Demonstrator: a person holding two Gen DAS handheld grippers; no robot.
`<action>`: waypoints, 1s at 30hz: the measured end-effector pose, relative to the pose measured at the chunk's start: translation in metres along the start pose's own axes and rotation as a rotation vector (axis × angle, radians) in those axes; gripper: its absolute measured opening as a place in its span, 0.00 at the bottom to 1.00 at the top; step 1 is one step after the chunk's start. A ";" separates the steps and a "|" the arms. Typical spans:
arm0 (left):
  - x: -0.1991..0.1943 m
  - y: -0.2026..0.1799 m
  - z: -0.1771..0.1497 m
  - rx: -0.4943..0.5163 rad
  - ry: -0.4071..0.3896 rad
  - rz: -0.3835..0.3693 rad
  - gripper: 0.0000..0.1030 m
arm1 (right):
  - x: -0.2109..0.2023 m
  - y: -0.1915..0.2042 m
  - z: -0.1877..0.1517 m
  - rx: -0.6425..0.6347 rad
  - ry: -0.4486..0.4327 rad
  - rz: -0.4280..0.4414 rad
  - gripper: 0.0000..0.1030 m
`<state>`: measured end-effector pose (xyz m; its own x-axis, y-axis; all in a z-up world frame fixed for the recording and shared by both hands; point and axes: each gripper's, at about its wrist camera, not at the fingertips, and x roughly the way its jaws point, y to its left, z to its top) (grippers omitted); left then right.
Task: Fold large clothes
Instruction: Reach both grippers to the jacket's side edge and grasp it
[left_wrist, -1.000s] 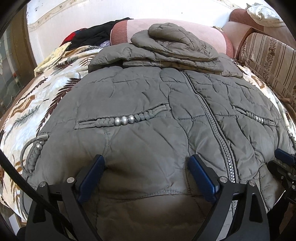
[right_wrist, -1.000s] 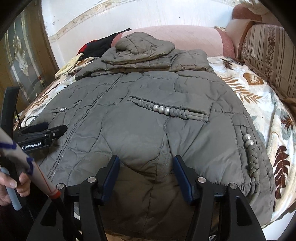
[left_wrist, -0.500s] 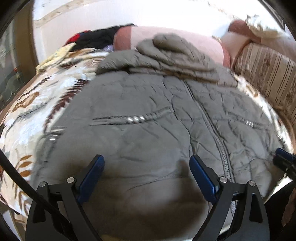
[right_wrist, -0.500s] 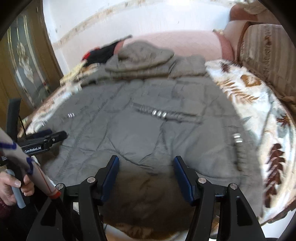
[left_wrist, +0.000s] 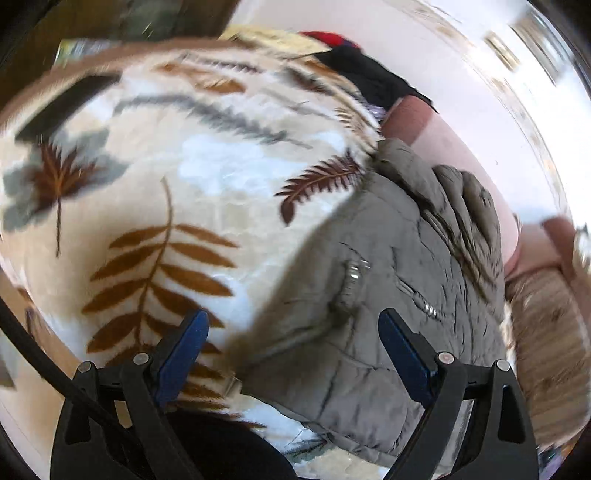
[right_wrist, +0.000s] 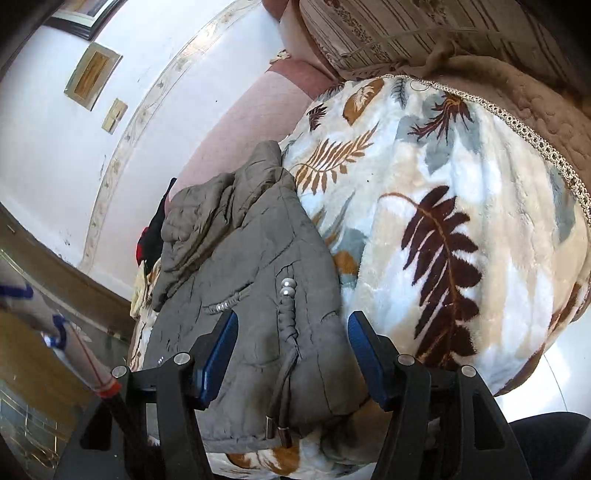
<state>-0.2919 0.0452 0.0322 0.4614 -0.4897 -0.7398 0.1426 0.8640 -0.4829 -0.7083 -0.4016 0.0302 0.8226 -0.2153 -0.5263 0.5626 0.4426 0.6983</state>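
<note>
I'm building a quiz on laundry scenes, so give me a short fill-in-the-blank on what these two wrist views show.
1. The quilted jacket lying on the bed is ___ in colour.
2. The blanket under it is printed with ___.
3. The pads of the right gripper are coloured ___.
4. Both the left gripper and the right one hold ___.

Missing words: grey; leaves; blue; nothing

Leaf-print blanket (right_wrist: 424, 177) over bed; pink bolster (right_wrist: 236, 129) at wall; striped cushion (right_wrist: 406, 26); black-red clothes (left_wrist: 354, 62).
</note>
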 end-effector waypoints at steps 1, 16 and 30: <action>0.003 0.004 0.001 -0.025 0.015 -0.012 0.90 | 0.001 0.002 0.000 -0.005 -0.001 0.001 0.65; 0.028 -0.006 0.017 -0.004 0.068 -0.074 0.90 | 0.018 0.006 0.026 -0.037 -0.019 -0.020 0.65; 0.020 -0.042 -0.043 0.132 0.109 -0.107 0.90 | 0.036 0.019 -0.024 -0.105 0.219 0.055 0.65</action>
<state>-0.3268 -0.0061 0.0177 0.3410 -0.5830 -0.7375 0.3024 0.8108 -0.5012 -0.6696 -0.3797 0.0131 0.8078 0.0000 -0.5895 0.4967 0.5387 0.6805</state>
